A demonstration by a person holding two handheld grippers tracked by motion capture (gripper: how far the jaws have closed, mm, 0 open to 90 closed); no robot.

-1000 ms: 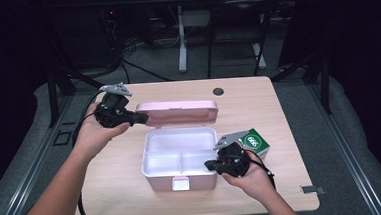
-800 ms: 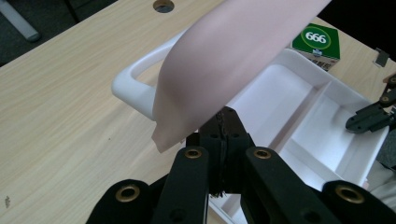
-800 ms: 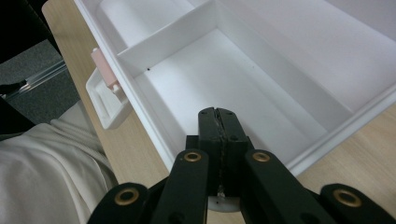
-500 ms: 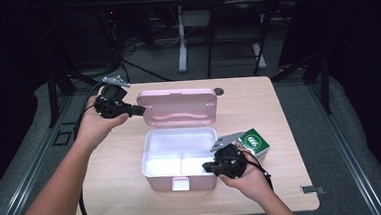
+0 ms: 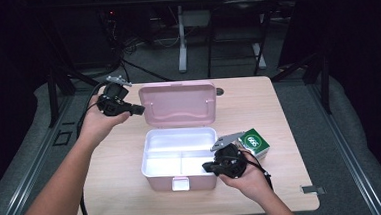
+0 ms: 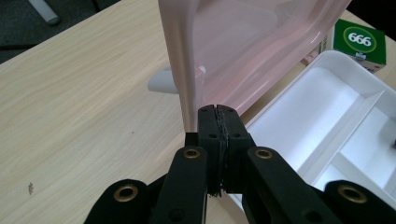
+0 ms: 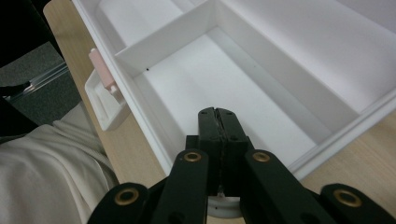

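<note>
**Lid up, both grippers closed**

Our left gripper [image 5: 139, 109], jaws pressed together with nothing between them, has its tip at the left edge of the raised pink lid [image 5: 179, 103]. Our right gripper [image 5: 206, 167], jaws likewise pressed together and empty, rests over the box [image 5: 157, 168], above its right front compartment. A green carton [image 5: 253, 142] lies just behind it.

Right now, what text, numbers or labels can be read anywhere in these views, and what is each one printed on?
"666": white digits in a ringed circle on the top face of the green box, seen in the left gripper view.
A small white mark under that circle is too small to read.
In the high view the green box's print is too blurred to read.
The pink lunch box carries no lettering.
</note>
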